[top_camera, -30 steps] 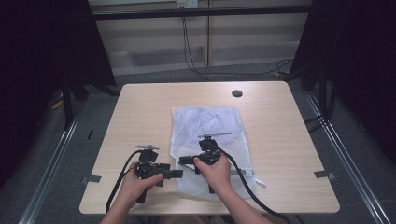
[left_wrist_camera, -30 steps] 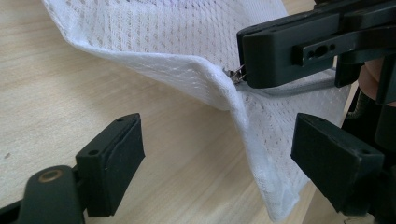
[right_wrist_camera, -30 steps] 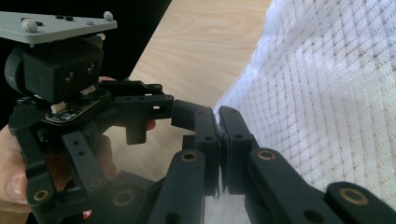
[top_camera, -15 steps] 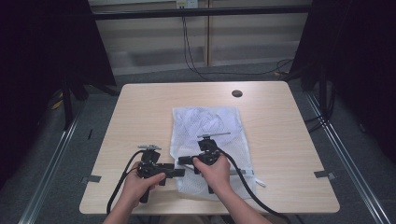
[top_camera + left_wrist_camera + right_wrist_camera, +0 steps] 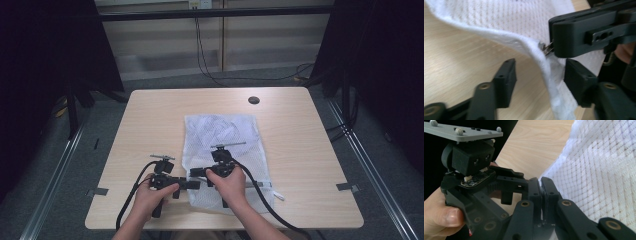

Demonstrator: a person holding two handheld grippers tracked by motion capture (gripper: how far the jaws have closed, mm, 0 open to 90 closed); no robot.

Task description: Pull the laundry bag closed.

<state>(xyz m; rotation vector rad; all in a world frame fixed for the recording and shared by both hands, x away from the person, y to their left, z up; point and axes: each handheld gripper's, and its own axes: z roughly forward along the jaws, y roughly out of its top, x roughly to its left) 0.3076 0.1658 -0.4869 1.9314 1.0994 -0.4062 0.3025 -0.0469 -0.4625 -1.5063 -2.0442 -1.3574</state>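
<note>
A white mesh bag [image 5: 222,145] lies flat on the wooden table [image 5: 150,125]. At its near left edge both grippers meet. My right gripper [image 5: 196,173] is shut on the bag's small metal zipper pull [image 5: 545,47], which juts from the hem. In the right gripper view its jaws [image 5: 541,182] are pressed together with the mesh [image 5: 604,175] to their right. My left gripper [image 5: 540,70] has just been closing its jaws; the bag's thick white hem [image 5: 544,75] runs between them, and the pads stand apart from it. In the high view the left gripper [image 5: 191,184] points right at the bag's edge.
A round black hole [image 5: 253,100] sits in the table's far right part. Black cables [image 5: 132,195] trail from both grippers off the near edge. A small white tag [image 5: 278,196] pokes out at the bag's near right corner. Dark curtains flank the table.
</note>
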